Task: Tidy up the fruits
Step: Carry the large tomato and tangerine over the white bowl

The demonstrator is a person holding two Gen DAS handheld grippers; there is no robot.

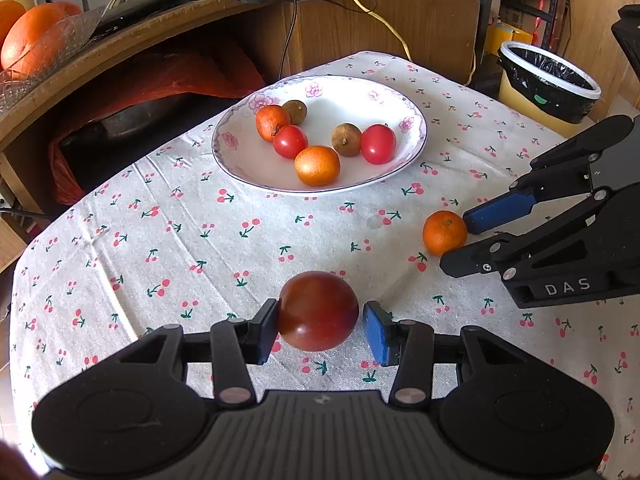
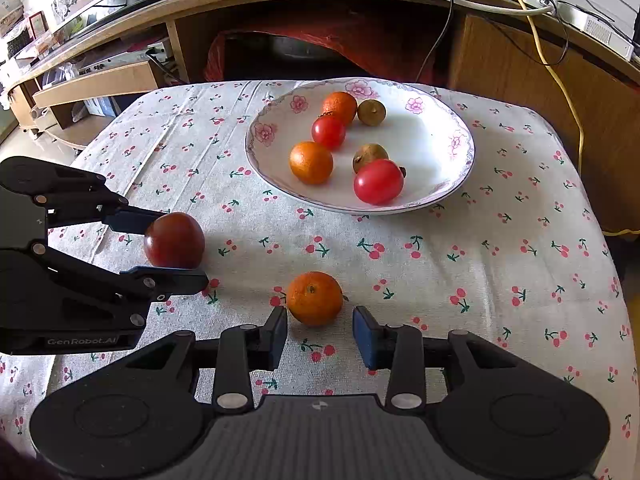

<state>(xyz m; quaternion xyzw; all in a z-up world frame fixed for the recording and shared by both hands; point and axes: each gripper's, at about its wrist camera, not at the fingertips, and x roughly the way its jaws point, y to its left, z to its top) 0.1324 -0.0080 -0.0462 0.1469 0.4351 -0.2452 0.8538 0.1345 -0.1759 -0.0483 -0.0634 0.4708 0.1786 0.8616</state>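
Note:
A dark red plum (image 1: 318,311) lies on the cherry-print cloth between the fingers of my left gripper (image 1: 322,330); the left pad touches it, the right pad stands a little off, so the jaws are open around it. It also shows in the right wrist view (image 2: 175,241). A small orange (image 2: 315,298) lies between the open fingers of my right gripper (image 2: 320,330), touching neither pad; it shows in the left wrist view too (image 1: 444,233). A white floral plate (image 1: 248,160) holds two oranges, two red tomatoes and two brown longans.
A wooden desk with cables stands behind the table, with a glass bowl of large oranges (image 1: 28,40) on it. A lined bin (image 1: 548,80) stands at the far right. Red bags lie under the desk.

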